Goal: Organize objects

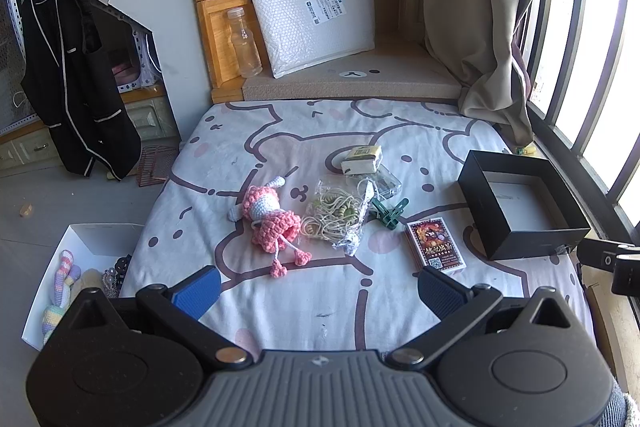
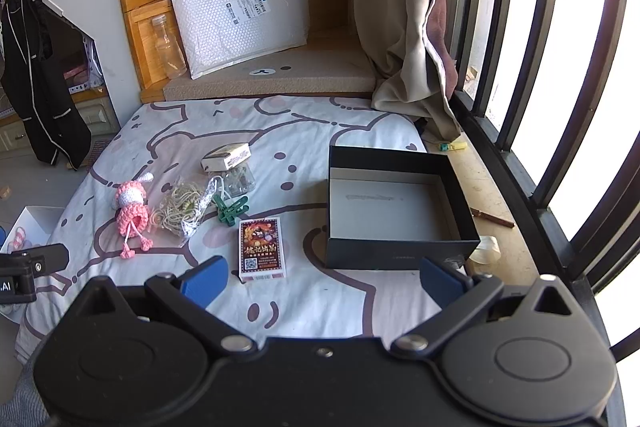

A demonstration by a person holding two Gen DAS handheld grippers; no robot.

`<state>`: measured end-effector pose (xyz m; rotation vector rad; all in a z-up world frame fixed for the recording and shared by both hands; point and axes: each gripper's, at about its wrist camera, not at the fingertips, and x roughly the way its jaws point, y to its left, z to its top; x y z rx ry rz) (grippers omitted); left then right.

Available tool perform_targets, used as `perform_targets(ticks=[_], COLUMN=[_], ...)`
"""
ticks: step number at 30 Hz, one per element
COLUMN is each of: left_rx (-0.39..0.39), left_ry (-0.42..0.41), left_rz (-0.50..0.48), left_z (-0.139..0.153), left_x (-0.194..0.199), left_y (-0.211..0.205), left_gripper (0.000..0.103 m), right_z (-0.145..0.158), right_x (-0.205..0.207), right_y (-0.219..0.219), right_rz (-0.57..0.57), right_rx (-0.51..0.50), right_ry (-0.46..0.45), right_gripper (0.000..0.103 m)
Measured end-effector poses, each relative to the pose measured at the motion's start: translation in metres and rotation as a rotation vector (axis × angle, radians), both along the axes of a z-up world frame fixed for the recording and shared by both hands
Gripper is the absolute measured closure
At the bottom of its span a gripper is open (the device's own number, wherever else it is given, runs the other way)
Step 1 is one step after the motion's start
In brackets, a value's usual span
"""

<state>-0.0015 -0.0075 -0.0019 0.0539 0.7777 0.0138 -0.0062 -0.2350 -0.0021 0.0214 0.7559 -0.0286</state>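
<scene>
Both your grippers, left gripper [image 1: 318, 287] and right gripper [image 2: 322, 281], hang spread wide and empty above the mat [image 2: 328, 303]. Your card box [image 2: 262, 249] lies just beside the black box [image 2: 400, 255], with the pink doll [image 1: 270, 223] further left.

Pink-and-white crochet doll [image 1: 267, 217], green clips [image 1: 390, 213], black box [image 2: 394, 255]

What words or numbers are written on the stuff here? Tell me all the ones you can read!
".AI": white letters on the black left gripper body, cut off at the picture's edge.
Red playing-card box: big gold characters and a QR code, too blurred to read.
White bubble-wrap mailer: printed shipping label, too small to read.
Small yellow-and-white box: print too blurred to read.
Black open cardboard box: faint mark on its front wall, unreadable.
</scene>
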Motion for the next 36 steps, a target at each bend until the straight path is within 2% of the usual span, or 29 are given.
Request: perform_targets(ticks=[36], left_rx=[0.0], left_ry=[0.001], left_rz=[-0.001], left_z=[0.0002], left_x=[-0.0006], left_y=[-0.0002], left_gripper=[0.0], right_z=[-0.0016], right_x=[-0.0014], right_y=[0.0004], right_rz=[-0.003], right_rx=[0.008], right_ry=[0.004], right_gripper=[0.0])
